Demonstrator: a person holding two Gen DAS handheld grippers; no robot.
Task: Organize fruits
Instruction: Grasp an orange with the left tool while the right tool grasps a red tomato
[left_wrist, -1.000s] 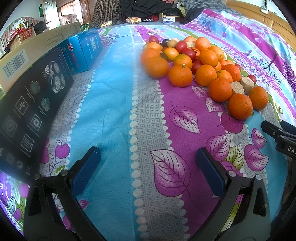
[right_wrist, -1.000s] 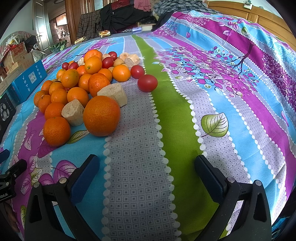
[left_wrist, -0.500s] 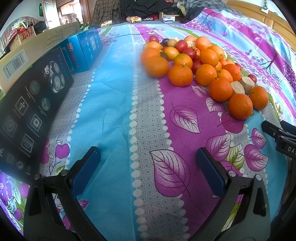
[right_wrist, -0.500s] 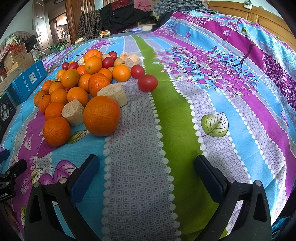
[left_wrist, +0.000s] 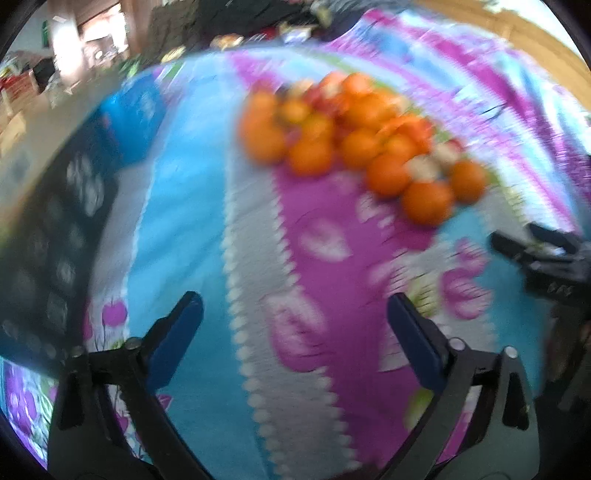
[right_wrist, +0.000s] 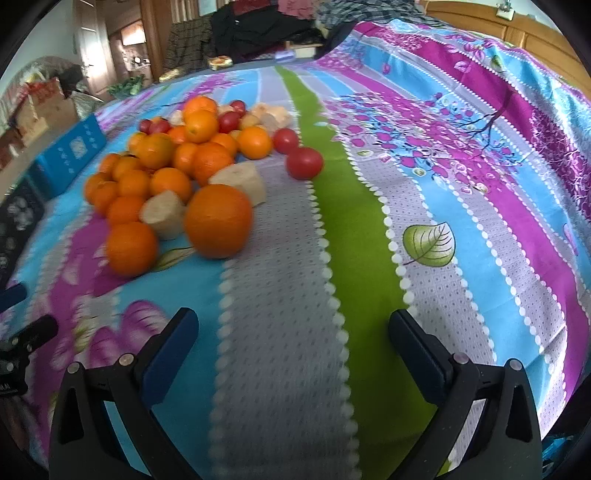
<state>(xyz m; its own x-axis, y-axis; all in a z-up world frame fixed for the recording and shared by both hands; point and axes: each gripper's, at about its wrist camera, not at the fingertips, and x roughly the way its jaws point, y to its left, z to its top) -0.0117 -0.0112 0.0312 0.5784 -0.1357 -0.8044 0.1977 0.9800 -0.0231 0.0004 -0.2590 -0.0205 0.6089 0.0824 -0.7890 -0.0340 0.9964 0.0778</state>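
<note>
Orange fruit pile (right_wrist: 177, 162) lies ahead-left of the right gripper (right_wrist: 293, 339), seemingly untouched.

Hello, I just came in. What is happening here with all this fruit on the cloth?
A person holds a two-finger tool in each hand above a colourful striped cloth, about to sort fruit. A mixed pile of oranges, red tomatoes and pale cut pieces lies ahead, untouched. The right tool is open and empty, just short of the nearest orange. The left tool is open and empty too; its view is blurred, which suggests motion. Nothing is picked up yet.
</note>
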